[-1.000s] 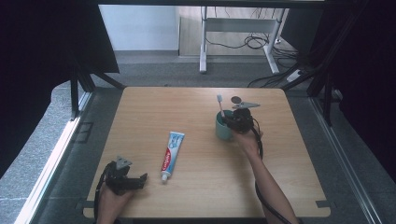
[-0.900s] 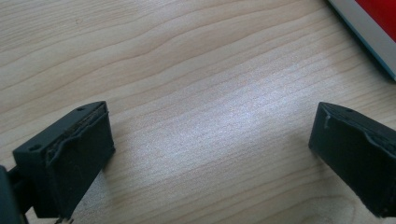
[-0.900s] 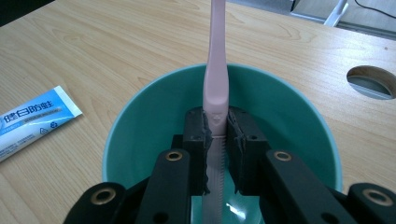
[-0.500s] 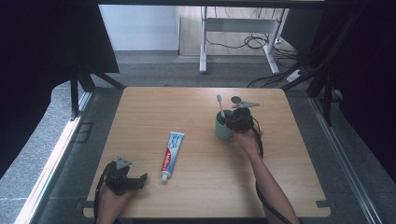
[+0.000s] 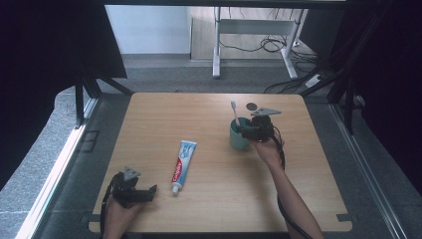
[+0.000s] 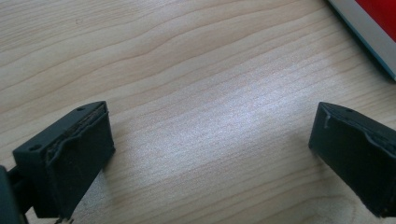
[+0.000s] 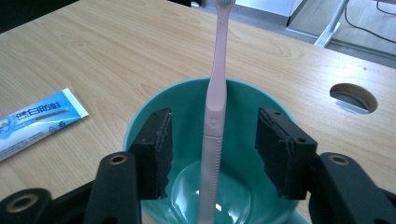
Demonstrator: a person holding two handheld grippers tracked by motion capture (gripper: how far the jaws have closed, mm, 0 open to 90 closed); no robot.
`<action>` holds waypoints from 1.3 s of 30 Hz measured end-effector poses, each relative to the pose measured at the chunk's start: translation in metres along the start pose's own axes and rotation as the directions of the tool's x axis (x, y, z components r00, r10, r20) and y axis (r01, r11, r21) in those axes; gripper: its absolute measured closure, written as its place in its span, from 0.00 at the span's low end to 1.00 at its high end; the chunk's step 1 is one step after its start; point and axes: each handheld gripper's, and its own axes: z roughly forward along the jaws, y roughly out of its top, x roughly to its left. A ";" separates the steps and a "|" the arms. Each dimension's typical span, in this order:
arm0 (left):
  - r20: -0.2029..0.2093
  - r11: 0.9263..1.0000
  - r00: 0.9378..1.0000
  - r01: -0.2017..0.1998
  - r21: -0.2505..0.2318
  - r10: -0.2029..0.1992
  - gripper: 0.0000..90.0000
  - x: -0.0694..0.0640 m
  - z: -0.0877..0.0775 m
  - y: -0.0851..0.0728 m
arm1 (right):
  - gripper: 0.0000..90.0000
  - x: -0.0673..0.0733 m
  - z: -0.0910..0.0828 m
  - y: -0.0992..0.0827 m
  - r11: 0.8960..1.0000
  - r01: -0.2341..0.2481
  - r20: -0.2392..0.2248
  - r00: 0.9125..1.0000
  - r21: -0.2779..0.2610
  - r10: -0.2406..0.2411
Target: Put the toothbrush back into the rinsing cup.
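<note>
Table (image 5: pixel 209 109), centre frame, bearing a toothpaste tube (image 5: pixel 183 159) lower centre and a teal cup (image 5: pixel 238 137) right of centre: the right gripper (image 7: pixel 212 140), jaws just opened, releases the upright toothbrush (image 7: pixel 215 112) standing in the cup, so withdrawal upward comes next; the left gripper (image 6: pixel 210 154), lower left, rests open and empty.

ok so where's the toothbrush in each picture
high view: the toothbrush stands in the green cup, right of table centre, beside the right claw.
left gripper view: not in it; bare table and a corner of the toothpaste tube at top right.
right gripper view: centre, upright in the cup, between the open jaws, touching neither.
shared landmark: the toothpaste tube.
</note>
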 end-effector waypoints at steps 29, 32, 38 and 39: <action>-0.001 1.000 1.000 0.001 0.000 -0.001 0.00 0.000 0.000 0.000 | 0.14 0.014 -0.060 -0.006 0.991 0.134 -0.005 0.991 -0.025 -0.134; -0.001 1.000 1.000 0.001 0.000 -0.001 0.00 0.000 0.000 0.000 | 0.13 0.014 -0.068 -0.012 0.990 0.140 -0.009 0.990 -0.028 -0.140; -0.001 1.000 1.000 0.001 0.000 -0.001 0.00 0.000 0.000 0.000 | 0.03 0.016 -0.078 -0.023 0.987 0.158 0.001 0.987 -0.009 -0.158; -0.001 1.000 1.000 0.001 0.000 -0.001 0.00 0.000 0.000 0.000 | 0.03 0.016 -0.078 -0.023 0.987 0.158 0.001 0.987 -0.009 -0.158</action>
